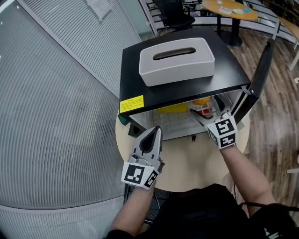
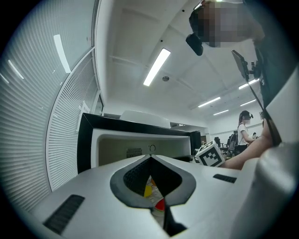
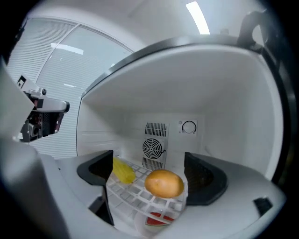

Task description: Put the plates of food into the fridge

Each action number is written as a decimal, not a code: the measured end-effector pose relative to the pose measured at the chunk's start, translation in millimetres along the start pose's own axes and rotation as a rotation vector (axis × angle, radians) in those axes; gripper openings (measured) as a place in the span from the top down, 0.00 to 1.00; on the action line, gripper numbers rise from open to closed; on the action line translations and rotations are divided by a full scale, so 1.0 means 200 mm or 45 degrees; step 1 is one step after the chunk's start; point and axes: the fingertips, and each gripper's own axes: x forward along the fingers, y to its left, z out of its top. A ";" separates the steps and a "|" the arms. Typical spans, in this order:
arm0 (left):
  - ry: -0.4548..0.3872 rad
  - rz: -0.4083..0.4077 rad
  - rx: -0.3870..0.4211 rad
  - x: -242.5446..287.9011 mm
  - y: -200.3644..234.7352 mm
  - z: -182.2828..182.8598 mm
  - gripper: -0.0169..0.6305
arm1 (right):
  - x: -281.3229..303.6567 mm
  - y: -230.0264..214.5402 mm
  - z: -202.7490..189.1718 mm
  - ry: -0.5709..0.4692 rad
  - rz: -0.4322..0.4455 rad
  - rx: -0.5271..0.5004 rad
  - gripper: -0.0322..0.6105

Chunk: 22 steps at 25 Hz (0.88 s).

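Though both empty, right gripper [image 3: 150, 174] fingers [image 3: 96, 170] wide apart before potato [image 3: 163, 183] in fridge [image 1: 140, 77], left gripper [image 2: 150, 161] fingers [image 2: 131, 179] together.

Grey left gripper [image 1: 157, 129], black-white marker cube [image 1: 139, 175]

A white tissue box [image 1: 176, 60] sits atop the open black fridge [image 1: 133, 74]

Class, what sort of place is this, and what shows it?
Probably an office, not a home kitchen: a mini fridge on a round table, ceiling strip lights, an office chair behind.
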 end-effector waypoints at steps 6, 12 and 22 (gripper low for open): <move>-0.016 -0.032 -0.002 -0.09 0.01 0.04 0.97 | -0.16 0.05 0.02 -0.024 -0.047 0.021 0.18; -0.029 -0.044 0.011 -0.23 0.05 0.09 0.96 | -0.29 0.13 0.05 -0.019 -0.082 0.008 0.22; -0.041 -0.030 0.016 -0.50 0.14 0.14 0.96 | -0.50 0.27 0.11 -0.053 -0.170 0.011 0.51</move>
